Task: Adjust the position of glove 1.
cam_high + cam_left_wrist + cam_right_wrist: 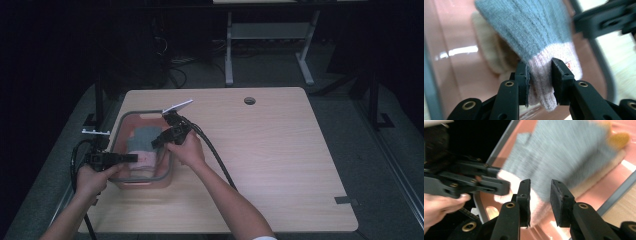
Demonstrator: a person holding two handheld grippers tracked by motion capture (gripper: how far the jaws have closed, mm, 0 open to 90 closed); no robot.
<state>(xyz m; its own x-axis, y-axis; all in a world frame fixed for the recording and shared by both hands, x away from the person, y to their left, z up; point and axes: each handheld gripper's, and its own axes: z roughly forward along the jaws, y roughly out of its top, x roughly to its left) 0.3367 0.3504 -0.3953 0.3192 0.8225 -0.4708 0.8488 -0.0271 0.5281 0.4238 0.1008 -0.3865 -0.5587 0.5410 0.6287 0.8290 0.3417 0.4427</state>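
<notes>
While your left hand-held gripper is clamped on the pink cuff of the grey-and-pink sock, the sock lies inside the pink basket at the table's near-left part, partly lifted off the basket floor. In the left gripper view the sock's long axis runs from the pinched cuff at 6 o'clock up to the grey body at 12 o'clock, leaning slightly toward 11.

Your right hand-held gripper is released: its jaws stand apart with sock fabric between them, where pink cuff meets grey, but I judge the pads aren't pressing yet. In the high view it comes into the basket from about 1 o'clock, with the left one entering from 8 o'clock; the two tips are near each other over the sock. The right is the free one, so a second grip falls to it, and the grey body lies at 12 to 1 o'clock from its jaws.

Hard to read:
- The right gripper view is motion-blurred, so the sock's edges are vague.
- A beige item sits under the sock, a yellow patch shows at the far end; can't tell what either is.
- The high view is dim, and the hands cover part of the basket.
</notes>
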